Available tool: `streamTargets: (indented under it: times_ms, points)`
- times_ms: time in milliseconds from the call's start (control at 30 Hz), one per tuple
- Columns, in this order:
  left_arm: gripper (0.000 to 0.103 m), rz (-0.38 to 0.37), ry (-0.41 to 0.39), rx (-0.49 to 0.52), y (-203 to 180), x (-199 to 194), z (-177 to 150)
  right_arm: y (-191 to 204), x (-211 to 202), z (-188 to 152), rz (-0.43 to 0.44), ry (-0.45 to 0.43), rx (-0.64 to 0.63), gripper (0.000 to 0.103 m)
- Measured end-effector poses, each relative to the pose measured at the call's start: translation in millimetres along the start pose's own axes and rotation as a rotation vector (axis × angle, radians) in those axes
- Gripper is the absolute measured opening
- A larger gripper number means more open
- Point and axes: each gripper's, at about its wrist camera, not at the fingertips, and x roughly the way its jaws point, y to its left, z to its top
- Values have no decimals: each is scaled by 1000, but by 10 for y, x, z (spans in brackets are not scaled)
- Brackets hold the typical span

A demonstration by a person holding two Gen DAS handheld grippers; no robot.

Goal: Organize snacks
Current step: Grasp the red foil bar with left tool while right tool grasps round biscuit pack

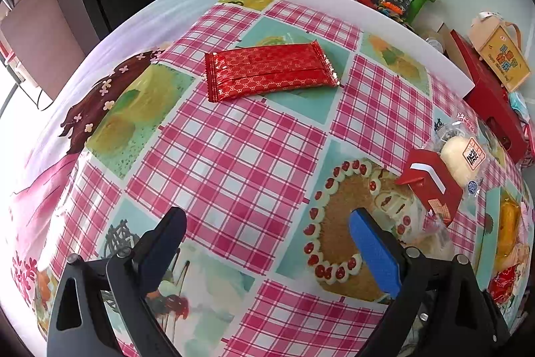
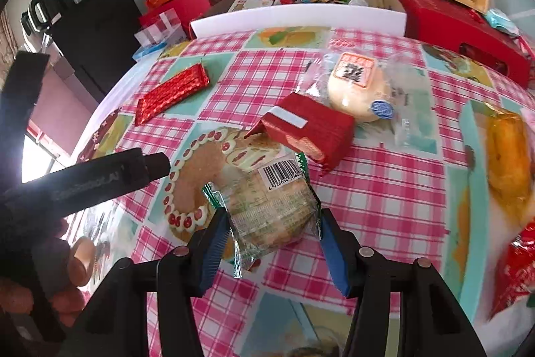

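Right wrist view: my right gripper (image 2: 272,225) fingers clasp a clear-wrapped round cake (image 2: 271,206); my left gripper (image 1: 267,243), spread and empty, faces the red packet (image 1: 269,71) lying crosswise toward the table's far edge.

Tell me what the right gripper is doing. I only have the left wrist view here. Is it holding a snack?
Observer: Yes. The right gripper is shut on a clear-wrapped round pastry, one finger on each side of the wrapper.
Operator: Which face of it is up?
Observer: The side with the barcode label, which sits at the end away from the gripper.
Operator: What is straight ahead of it?
Observer: The red box with the white stripe lies just beyond the pastry's far end. I cannot tell whether they touch.
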Motion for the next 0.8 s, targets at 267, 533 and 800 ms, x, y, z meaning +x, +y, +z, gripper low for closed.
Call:
streamTargets:
  times_ms: [267, 533, 800]
  points:
    - [98, 14, -19, 17, 35, -58, 125, -203, -299, 45, -54, -70, 54, 57]
    - [98, 107, -86, 190, -37, 52, 629, -499, -321, 100, -86, -75, 128, 57]
    - [98, 40, -85, 500, -187, 372, 1070, -616, -302, 118, -113, -74, 150, 57]
